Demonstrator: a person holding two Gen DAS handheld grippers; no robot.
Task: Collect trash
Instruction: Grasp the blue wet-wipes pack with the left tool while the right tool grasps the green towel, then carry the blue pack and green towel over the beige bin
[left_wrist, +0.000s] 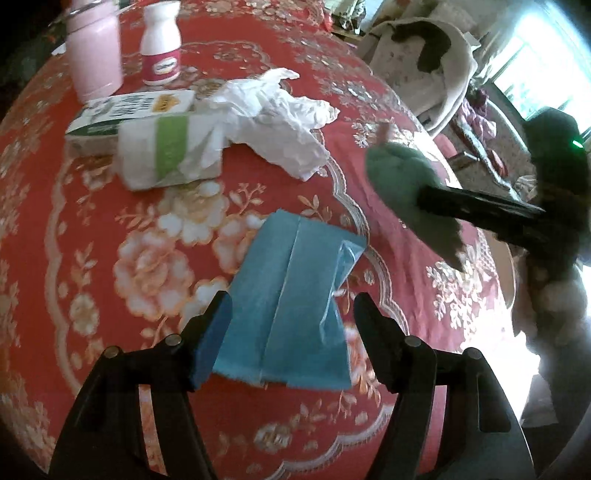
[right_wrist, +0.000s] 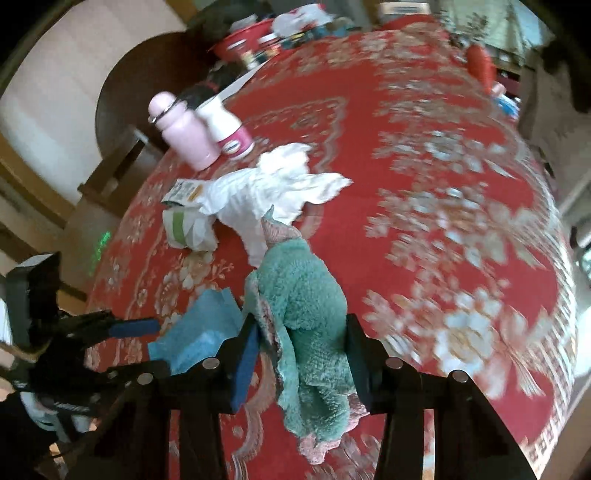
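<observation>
My left gripper (left_wrist: 291, 325) is open, its fingers on either side of a flat blue paper bag (left_wrist: 295, 302) lying on the red floral tablecloth (left_wrist: 110, 258). My right gripper (right_wrist: 301, 350) is shut on a teal fuzzy cloth (right_wrist: 306, 314) and holds it above the table; it shows in the left wrist view (left_wrist: 402, 184) at right. Crumpled white tissue (left_wrist: 273, 118) and a white pack with a green band (left_wrist: 166, 151) lie further back. The blue bag (right_wrist: 195, 332) and tissue (right_wrist: 269, 195) also show in the right wrist view.
A pink bottle (left_wrist: 96, 51), a small white bottle (left_wrist: 162, 44) and a white-green carton (left_wrist: 129, 114) stand at the far left. A chair with clothes (left_wrist: 417, 66) is beyond the table's right edge. More clutter (right_wrist: 280, 33) sits at the far end.
</observation>
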